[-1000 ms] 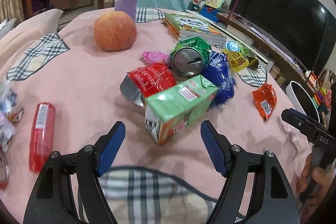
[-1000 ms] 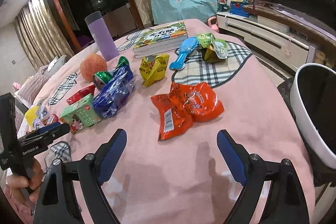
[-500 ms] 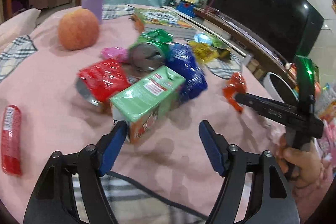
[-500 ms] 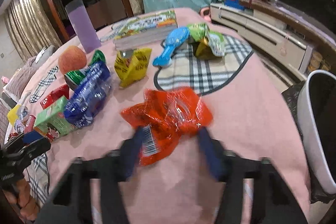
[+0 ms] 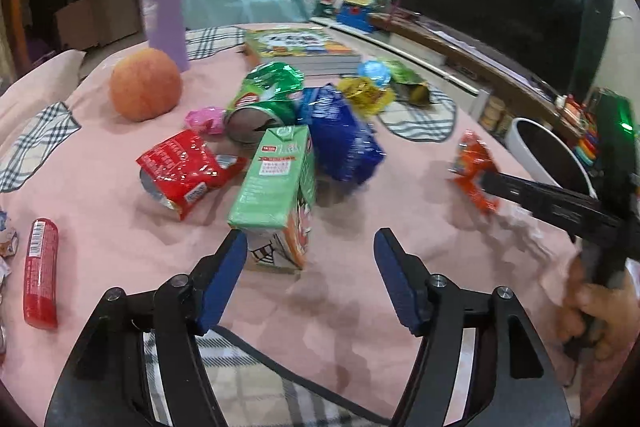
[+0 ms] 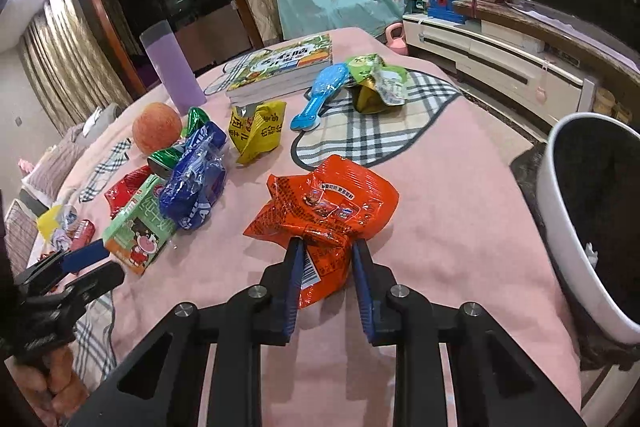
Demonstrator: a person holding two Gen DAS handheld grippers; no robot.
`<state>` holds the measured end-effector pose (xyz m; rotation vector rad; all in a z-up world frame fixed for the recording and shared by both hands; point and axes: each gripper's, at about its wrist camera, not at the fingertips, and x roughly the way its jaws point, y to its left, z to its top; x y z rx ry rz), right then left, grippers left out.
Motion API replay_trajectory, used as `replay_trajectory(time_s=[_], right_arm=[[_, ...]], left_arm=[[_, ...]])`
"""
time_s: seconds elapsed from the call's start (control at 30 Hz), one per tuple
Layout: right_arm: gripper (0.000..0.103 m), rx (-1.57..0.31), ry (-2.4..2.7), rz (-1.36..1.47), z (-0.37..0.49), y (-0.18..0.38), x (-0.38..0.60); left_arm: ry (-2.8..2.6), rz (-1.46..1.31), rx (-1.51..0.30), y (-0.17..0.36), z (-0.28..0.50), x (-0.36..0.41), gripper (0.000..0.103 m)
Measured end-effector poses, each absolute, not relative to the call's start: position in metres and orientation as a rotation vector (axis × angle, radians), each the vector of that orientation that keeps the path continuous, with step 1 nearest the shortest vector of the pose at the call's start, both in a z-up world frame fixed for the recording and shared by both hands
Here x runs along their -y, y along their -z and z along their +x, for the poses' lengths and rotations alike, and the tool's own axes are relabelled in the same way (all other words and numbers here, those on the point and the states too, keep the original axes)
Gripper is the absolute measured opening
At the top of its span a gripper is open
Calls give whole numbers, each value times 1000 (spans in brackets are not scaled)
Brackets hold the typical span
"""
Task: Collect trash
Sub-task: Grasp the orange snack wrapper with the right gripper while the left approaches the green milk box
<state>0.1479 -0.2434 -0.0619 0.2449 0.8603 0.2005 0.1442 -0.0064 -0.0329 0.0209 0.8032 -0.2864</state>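
A: What's nearest the right gripper (image 6: 326, 259)?

B: The orange wrapper (image 6: 326, 211), on the pink cloth (image 6: 440, 211). Its near end sits between the blue pads, which are closing on it and already pinch the foil. So the step in hand is the pick-up of that piece of trash.

A: And the left gripper (image 5: 308, 267)?

B: Spread apart, holding nothing. The green carton (image 5: 280, 187) stands just ahead of its left pad, not between the pads.

A: Further out?

B: A red packet (image 5: 184, 171), a blue bag (image 5: 344, 143) and a green can (image 5: 264, 103) bunched together, then an apple (image 5: 145, 89) and a stack of books (image 6: 280, 67). The white bin (image 6: 580, 219) sits off the table's right edge.

A: Next move?

B: I'd guess a lift and a swing right over the bin's rim, keeping the limp foil from slipping.

A: Changed from a second ago?

B: The right pads stood wide then, short of the wrapper. The left gripper has come closer to the carton.
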Motion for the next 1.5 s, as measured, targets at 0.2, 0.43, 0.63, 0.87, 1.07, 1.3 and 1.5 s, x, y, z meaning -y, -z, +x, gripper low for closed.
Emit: replay_trajectory(time_s=[0.2,0.43,0.63,0.87,1.07,1.3,1.5], right_arm=[[24,-854,-212,253,142,60,242],[24,-833,-220,268,135,53,247],[24,-832,-234,278,134,52,247],[24,-829,-238,292,133,54,249],[24,-826,-242,295,131,53,250],[24,-826,-239,306,129,53,253],[24,-837,-246,302,129,55,249]], left_arm=[[219,-23,-823,40,157,-7,67],[159,-34,-829,45,163,-10,71],[102,59,-834,46,181,-3,71],[118,119,-868,56,203,-5,62],[121,133,-847,47,196,-5,61],[189,248,-814,41,211,1,78],[222,367,-835,51,227,12,77]])
